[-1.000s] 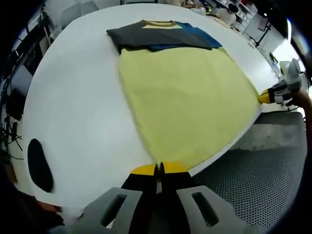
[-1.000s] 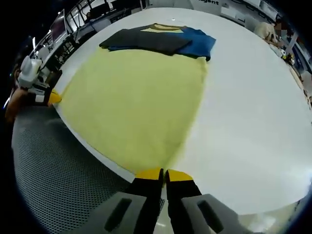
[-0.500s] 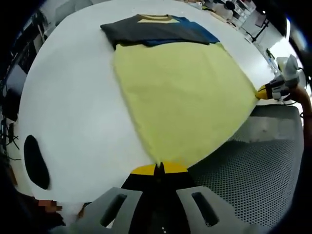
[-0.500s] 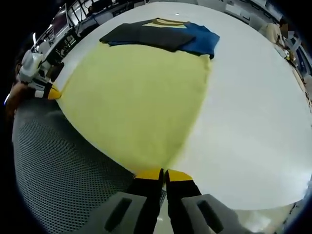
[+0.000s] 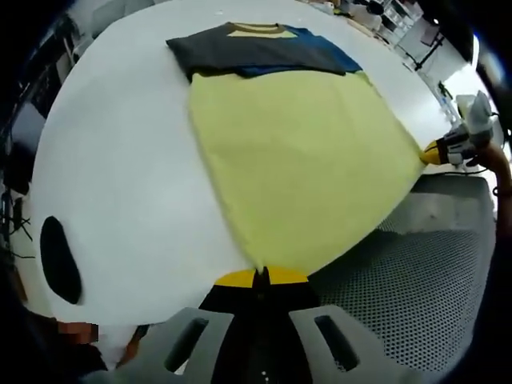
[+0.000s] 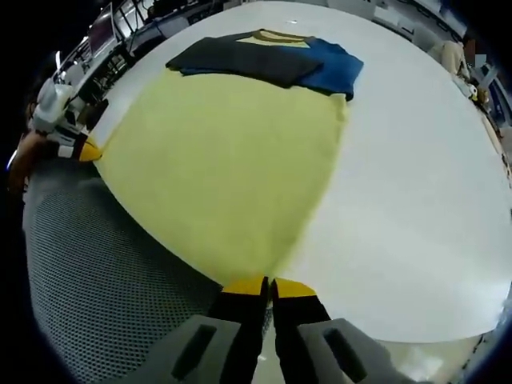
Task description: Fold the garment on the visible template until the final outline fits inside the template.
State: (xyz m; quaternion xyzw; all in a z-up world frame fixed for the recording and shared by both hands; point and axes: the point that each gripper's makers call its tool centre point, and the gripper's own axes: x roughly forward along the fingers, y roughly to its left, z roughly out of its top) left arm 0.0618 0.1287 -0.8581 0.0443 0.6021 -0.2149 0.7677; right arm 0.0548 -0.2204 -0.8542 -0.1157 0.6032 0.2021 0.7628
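Hem corners of the yellow knit garment sit pinched in left tongs and right tongs, stretched taut ahead, probably for folding toward the dark sleeves on the white surface.

Garment flat on table (sleeves at far end)

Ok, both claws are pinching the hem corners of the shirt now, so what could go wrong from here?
The left claw and right claw each grip only a thin corner of the yellow shirt, so one could slip mid-lift. The hem sits at the edge of the white table, so a dropped corner may hang off. The folded sleeves could shift when pulled.
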